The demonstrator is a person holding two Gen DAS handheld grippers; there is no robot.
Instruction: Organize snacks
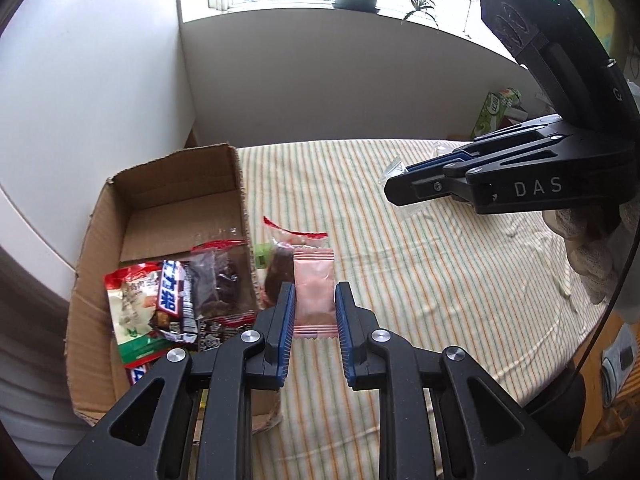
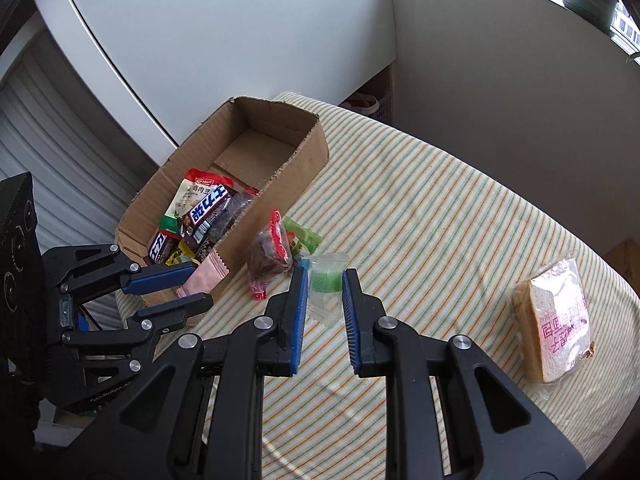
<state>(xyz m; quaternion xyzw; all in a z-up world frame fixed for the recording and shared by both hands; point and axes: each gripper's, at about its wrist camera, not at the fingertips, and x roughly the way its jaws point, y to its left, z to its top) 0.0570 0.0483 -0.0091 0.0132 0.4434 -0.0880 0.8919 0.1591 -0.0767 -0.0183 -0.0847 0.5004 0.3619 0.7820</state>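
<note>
Although both grippers fill the lower half of their own views, each grip reads clearly: the left gripper (image 1: 315, 320) has its jaws drawn narrow on a pink sachet (image 1: 313, 294), and the right gripper (image 2: 325, 304) pinches a clear packet with a green block inside (image 2: 326, 286). From the left wrist view that packet shows only as a sliver of clear film past the right fingertips.

The cardboard box (image 2: 304, 160) stands at the far left edge of the striped tablecloth (image 2: 440, 208), its near end cut off behind the left gripper. Inside it lie overlapping wrappers; a blue-lettered chocolate bar (image 2: 208, 210) sits on top, the ones beneath half buried. Just outside the box wall, a red-edged bag of dark pieces (image 2: 272, 256) rests on a green wrapper (image 2: 304, 234), mostly covered. A wrapped bread slice (image 2: 556, 316) lies near the right edge, its print hard to read. A gloved hand (image 1: 588, 252) is cropped at the frame's rim.
</note>
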